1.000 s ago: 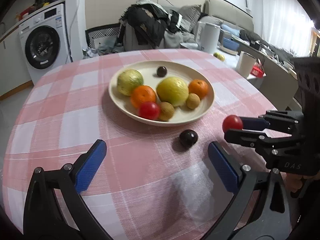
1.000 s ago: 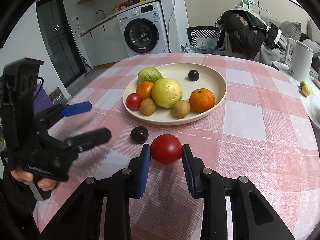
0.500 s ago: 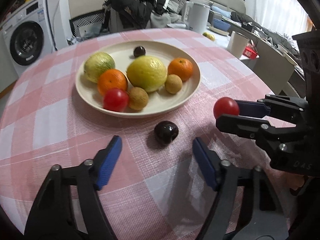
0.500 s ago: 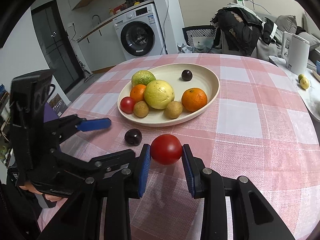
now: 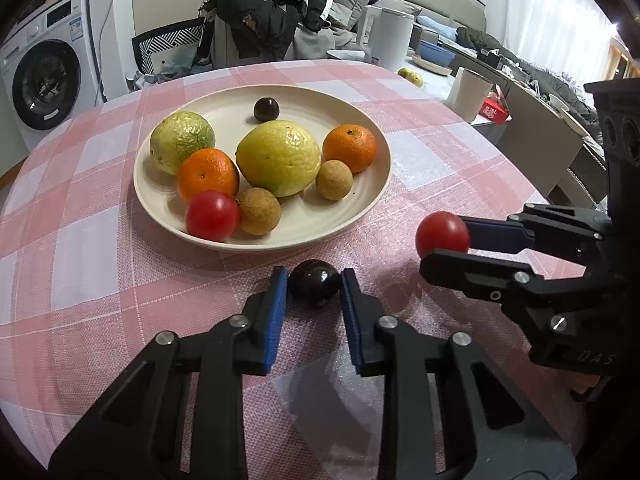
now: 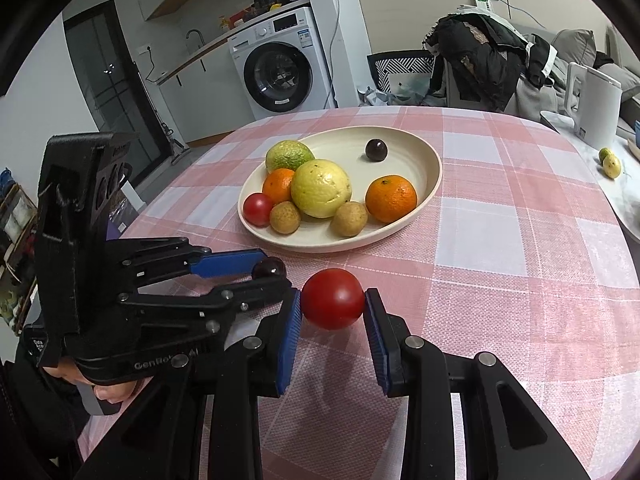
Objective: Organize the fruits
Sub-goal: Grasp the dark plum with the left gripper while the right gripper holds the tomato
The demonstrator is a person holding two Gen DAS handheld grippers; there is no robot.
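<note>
A cream plate [image 5: 360,208] [image 6: 424,148] on the pink checked tablecloth holds a yellow citrus, a green citrus, two oranges, a red tomato, two brown longans and a dark plum. My left gripper [image 5: 314,284] is shut on a dark plum [image 5: 315,282] that rests on the cloth just in front of the plate; it also shows in the right wrist view [image 6: 269,269]. My right gripper [image 6: 332,300] is shut on a red tomato [image 6: 332,298] and holds it above the cloth, right of the left gripper; the tomato also shows in the left wrist view [image 5: 442,235].
A white kettle [image 5: 390,36] and a white cup [image 5: 468,88] stand beyond the table's far right edge. A chair piled with dark clothes [image 5: 260,20] stands behind the table. A washing machine [image 6: 280,68] is at the back left.
My left gripper moved forward around the dark plum and closed on it. My right gripper kept hold of the tomato and barely moved.
</note>
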